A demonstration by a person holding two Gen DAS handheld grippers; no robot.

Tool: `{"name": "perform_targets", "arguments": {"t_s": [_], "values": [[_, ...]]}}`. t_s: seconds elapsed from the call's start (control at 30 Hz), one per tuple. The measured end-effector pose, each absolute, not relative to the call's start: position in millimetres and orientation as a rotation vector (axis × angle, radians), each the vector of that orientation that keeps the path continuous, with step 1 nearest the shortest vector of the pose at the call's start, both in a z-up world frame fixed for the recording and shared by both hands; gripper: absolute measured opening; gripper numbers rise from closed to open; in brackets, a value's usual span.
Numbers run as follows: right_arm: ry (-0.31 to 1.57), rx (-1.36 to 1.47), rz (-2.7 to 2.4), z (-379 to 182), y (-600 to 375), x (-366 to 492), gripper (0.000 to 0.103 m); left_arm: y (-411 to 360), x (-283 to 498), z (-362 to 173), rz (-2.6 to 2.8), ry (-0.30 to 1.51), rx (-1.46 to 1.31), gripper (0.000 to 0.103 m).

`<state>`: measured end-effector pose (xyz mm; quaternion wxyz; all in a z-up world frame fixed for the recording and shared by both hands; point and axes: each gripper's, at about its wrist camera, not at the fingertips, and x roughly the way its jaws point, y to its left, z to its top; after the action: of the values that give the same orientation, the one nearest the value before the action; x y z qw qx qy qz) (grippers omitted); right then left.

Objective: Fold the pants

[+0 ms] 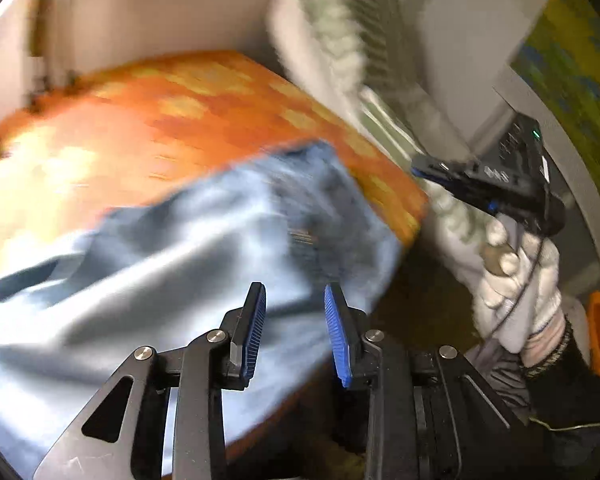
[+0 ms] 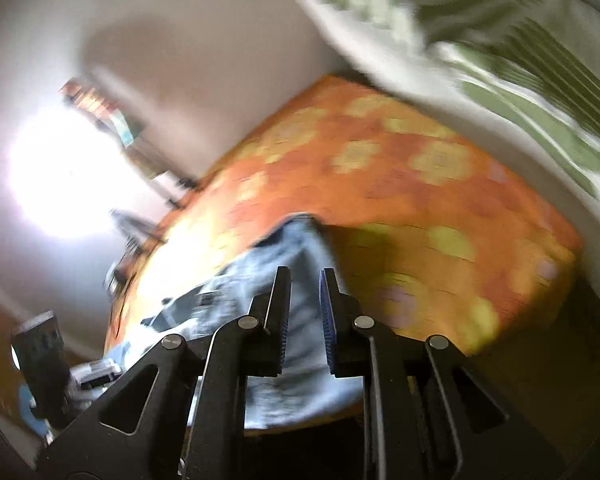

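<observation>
Denim pants (image 1: 172, 264) are lying bunched at the bed's (image 1: 148, 120) near edge (fold unfinished); I'm hovering the left gripper (image 1: 295, 332) and right gripper (image 2: 304, 312), both parted and pinching nothing.

Pants (image 1: 172, 248) are spread on the near part of a bed (image 1: 172, 112); pillows (image 2: 520, 80) are piled at its right.

Motion blur smears the blue pants (image 1: 188, 248), hiding seams and folds. Their near end runs off the left wrist view's lower edge. Glare whites out the bed (image 2: 420, 200) beside the wall.
</observation>
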<state>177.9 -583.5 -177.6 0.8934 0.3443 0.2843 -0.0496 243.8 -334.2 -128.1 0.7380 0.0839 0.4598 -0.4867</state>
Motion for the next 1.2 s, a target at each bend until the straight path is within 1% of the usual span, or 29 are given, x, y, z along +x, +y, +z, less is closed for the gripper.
{"name": "perform_targets", "arguments": {"t_s": [0.13, 0.17, 0.2, 0.27, 0.4, 0.57, 0.63, 0.67, 0.7, 0.77, 0.97, 1.03, 1.07, 1.1, 1.13, 1.17, 1.2], "values": [[0.608, 0.564, 0.044, -164.5, -539.1, 220.2, 0.017, -262.8, 276.4, -121.1, -0.918, 0.987, 0.072, 0.029], [0.617, 0.538, 0.082, -165.7, -531.0, 228.2, 0.022, -243.9, 282.4, -121.1, -0.876, 0.98, 0.049, 0.029], [0.626, 0.509, 0.123, -166.6, -520.6, 240.2, 0.03, -218.3, 289.6, -122.9, -0.821, 0.98, 0.019, 0.029], [0.647, 0.458, 0.187, -164.2, -496.9, 265.3, 0.038, -183.8, 296.8, -127.0, -0.745, 0.978, -0.011, 0.029], [0.708, 0.405, 0.301, -171.6, -455.9, 317.4, 0.039, -103.1, 306.2, -140.3, -0.558, 0.966, -0.049, 0.029], [0.809, 0.325, 0.369, -194.6, -413.4, 372.4, 0.04, -13.6, 310.7, -164.6, -0.348, 0.986, -0.12, 0.029], [0.843, 0.298, 0.394, -202.1, -403.2, 382.8, 0.043, 15.4, 311.2, -175.6, -0.269, 0.988, -0.146, 0.029], [0.863, 0.273, 0.407, -207.3, -396.4, 388.7, 0.049, 29.8, 312.4, -179.0, -0.24, 0.99, -0.16, 0.029], [0.877, 0.247, 0.416, -210.9, -390.9, 391.3, 0.058, 45.3, 314.4, -183.2, -0.208, 0.992, -0.176, 0.029], [0.892, 0.209, 0.427, -215.7, -387.5, 391.1, 0.059, 72.2, 318.4, -193.6, -0.149, 0.995, -0.209, 0.029], [0.924, 0.167, 0.399, -225.6, -384.5, 401.6, 0.059, 120.1, 329.9, -217.8, -0.057, 1.008, -0.327, 0.029], [0.928, 0.155, 0.424, -226.1, -379.4, 404.8, 0.056, 128.2, 332.5, -222.5, -0.044, 1.011, -0.352, 0.029], [0.925, 0.14, 0.435, -225.1, -376.2, 404.1, 0.05, 130.5, 332.8, -223.9, -0.041, 1.009, -0.358, 0.029], [0.924, 0.118, 0.443, -225.0, -371.0, 404.6, 0.04, 132.1, 333.2, -224.6, -0.04, 1.007, -0.36, 0.029], [0.923, 0.089, 0.447, -224.8, -365.8, 404.1, 0.032, 133.6, 333.9, -225.3, -0.041, 1.002, -0.36, 0.029], [0.923, 0.068, 0.445, -225.2, -362.6, 404.3, 0.02, 134.1, 334.4, -225.7, -0.04, 0.996, -0.357, 0.029], [0.925, 0.052, 0.439, -225.3, -360.9, 404.2, 0.016, 135.0, 334.2, -225.9, -0.042, 0.994, -0.356, 0.029]]}}
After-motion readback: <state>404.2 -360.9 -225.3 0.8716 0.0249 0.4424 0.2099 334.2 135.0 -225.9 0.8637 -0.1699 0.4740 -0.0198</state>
